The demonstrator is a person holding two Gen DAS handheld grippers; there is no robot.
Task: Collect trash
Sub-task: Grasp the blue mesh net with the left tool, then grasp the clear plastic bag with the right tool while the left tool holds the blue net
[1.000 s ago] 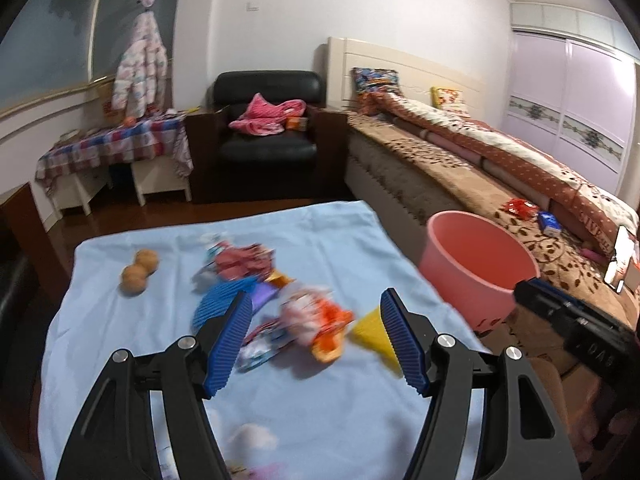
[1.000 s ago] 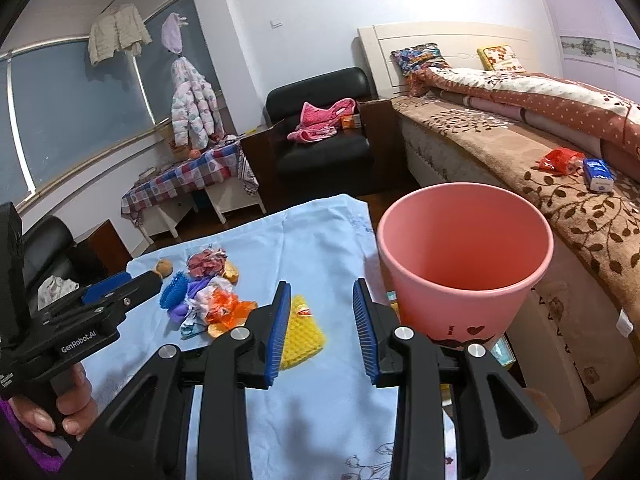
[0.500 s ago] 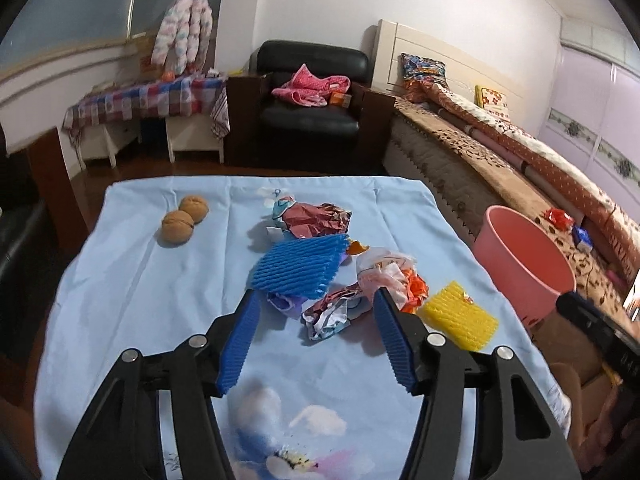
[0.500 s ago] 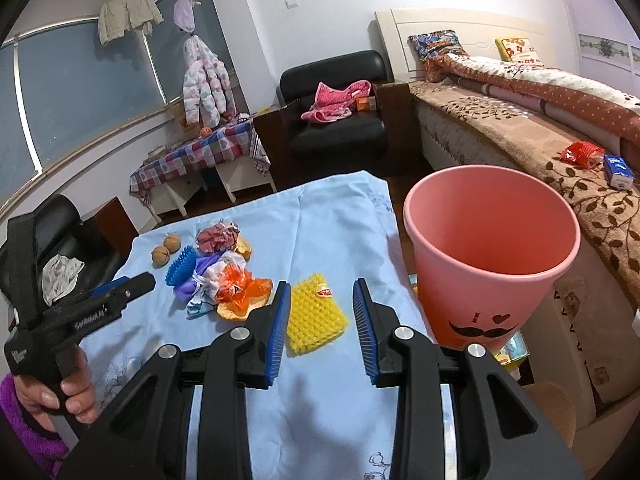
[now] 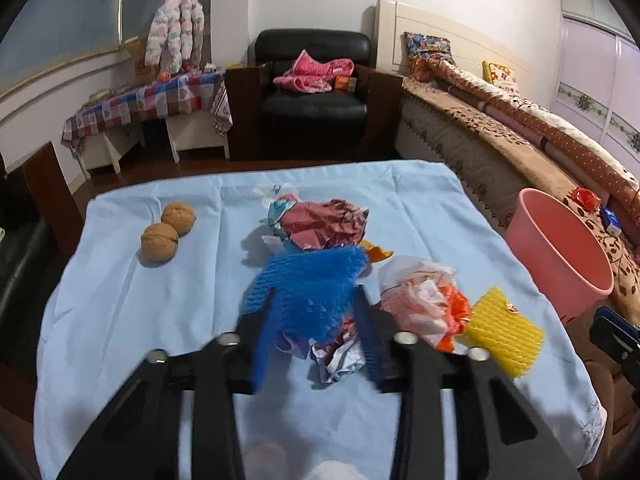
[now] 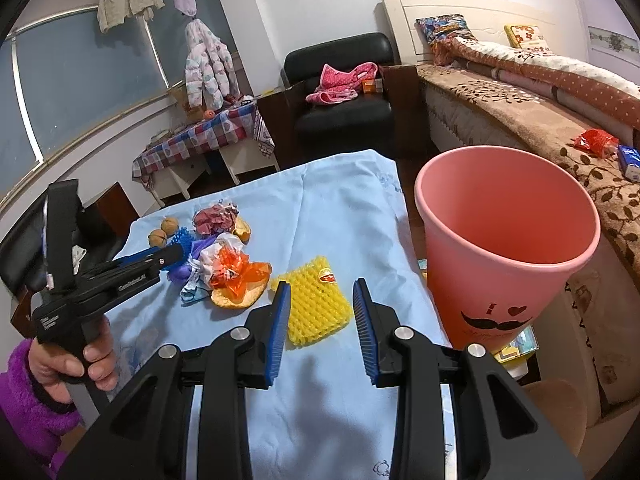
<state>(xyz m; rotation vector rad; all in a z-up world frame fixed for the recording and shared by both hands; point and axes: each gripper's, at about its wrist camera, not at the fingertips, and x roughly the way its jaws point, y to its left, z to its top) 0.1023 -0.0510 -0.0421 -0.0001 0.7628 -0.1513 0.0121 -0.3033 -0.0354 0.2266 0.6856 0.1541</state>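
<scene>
A heap of trash lies on the light blue tablecloth (image 5: 120, 300): a blue foam net (image 5: 312, 280), a crumpled dark red wrapper (image 5: 324, 224), a white and orange plastic wrapper (image 5: 424, 300) and a yellow foam net (image 5: 504, 332). My left gripper (image 5: 316, 328) is open, its fingers on either side of the blue net's near end. My right gripper (image 6: 322, 312) is open just above the near edge of the yellow foam net (image 6: 316, 300). The pink bin (image 6: 504, 236) stands off the table's right side, empty as far as I see.
Two walnuts (image 5: 166, 230) lie at the cloth's far left. A bed (image 5: 520, 120) runs along the right behind the bin. A black armchair (image 5: 316, 92) and a small table with a checked cloth (image 5: 148, 104) stand beyond the table.
My left gripper has moved forward and down onto the blue net and narrowed its opening. My right gripper has moved forward to the yellow net and opened a little wider.
</scene>
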